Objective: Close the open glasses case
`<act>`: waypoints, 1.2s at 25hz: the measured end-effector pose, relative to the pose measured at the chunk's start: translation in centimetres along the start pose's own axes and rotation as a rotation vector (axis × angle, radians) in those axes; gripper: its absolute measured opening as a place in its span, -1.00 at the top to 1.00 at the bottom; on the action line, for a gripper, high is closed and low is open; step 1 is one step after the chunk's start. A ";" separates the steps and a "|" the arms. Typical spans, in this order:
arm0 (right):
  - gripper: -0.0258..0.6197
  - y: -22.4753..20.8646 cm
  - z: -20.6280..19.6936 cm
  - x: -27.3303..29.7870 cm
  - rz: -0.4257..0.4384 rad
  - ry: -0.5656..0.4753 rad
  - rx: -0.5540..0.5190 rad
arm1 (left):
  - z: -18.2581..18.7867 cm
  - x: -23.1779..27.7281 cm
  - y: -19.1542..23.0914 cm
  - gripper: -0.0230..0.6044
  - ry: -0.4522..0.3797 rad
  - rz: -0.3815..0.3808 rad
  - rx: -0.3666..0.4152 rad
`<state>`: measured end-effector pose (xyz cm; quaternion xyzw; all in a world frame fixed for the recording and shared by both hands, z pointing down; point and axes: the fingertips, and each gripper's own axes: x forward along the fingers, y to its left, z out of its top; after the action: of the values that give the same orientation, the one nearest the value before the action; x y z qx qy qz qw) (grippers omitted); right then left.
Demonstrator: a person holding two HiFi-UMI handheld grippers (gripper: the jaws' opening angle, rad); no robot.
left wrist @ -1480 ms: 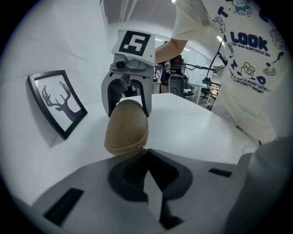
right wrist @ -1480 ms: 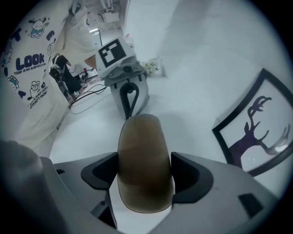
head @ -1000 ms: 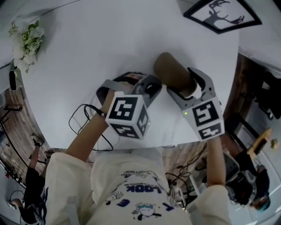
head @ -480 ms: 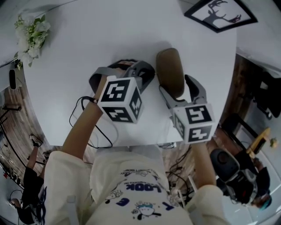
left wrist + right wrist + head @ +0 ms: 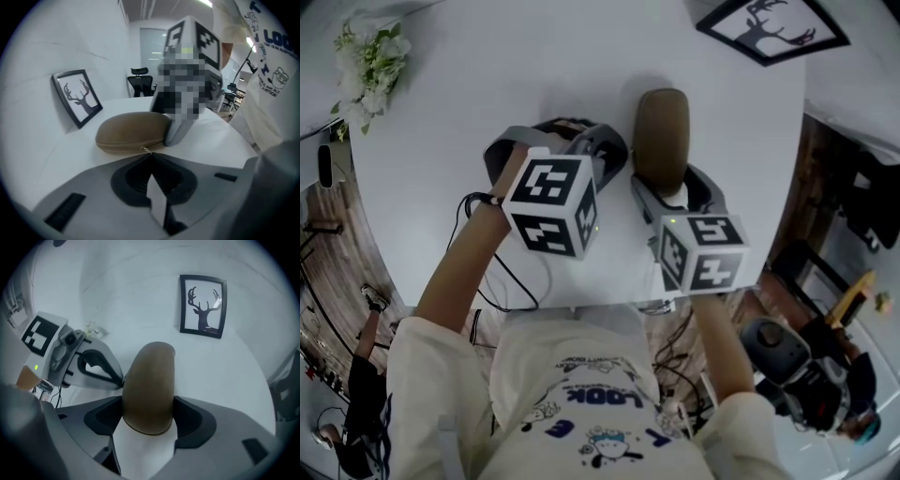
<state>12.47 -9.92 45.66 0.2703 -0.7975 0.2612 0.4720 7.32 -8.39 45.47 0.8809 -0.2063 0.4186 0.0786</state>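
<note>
Tabletop (image 5: 487,94) is white and plain, and past its edge a wooden floor (image 5: 337,253) shows in the head view; a dark office chair (image 5: 140,79) stands in the room behind. A framed deer picture (image 5: 769,28) lies at the far right corner of the table, and a bunch of pale flowers (image 5: 367,61) lies well to the left of this picture. The glasses case (image 5: 663,141) is brown, smooth and oval, with the lid down on the base, so only a thin seam runs along its side. It lies flat on the table, nearer to the person than the picture and a little to its left. Its long axis runs away from the person, and the far end points just to the left of the picture. The right gripper (image 5: 147,404) is clamped on the near end of the case, one jaw on each long side. The left gripper (image 5: 151,154) has its jaws pressed together with nothing between them, and its tip is at the seam, on the side of the case away from the picture.
</note>
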 end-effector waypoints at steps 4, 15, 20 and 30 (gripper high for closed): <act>-0.12 0.1 0.0 0.1 0.015 0.023 0.007 | 0.6 0.5 -3.1 0.93 -0.029 -0.005 0.022; -0.13 0.3 8.6 -3.2 0.143 -0.130 -0.367 | -1.1 -1.5 -1.2 0.93 0.017 0.046 0.113; -0.13 -0.1 6.6 -3.0 0.125 0.102 -1.198 | -3.5 -3.8 0.9 0.93 0.070 0.048 0.161; -0.13 3.6 7.2 0.8 0.146 0.069 -1.662 | -6.2 -5.5 3.0 0.93 0.121 0.023 0.235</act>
<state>5.34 -12.33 42.76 -0.2263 -0.7309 -0.3741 0.5240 -1.43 -7.58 45.12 0.8547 -0.1609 0.4933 -0.0180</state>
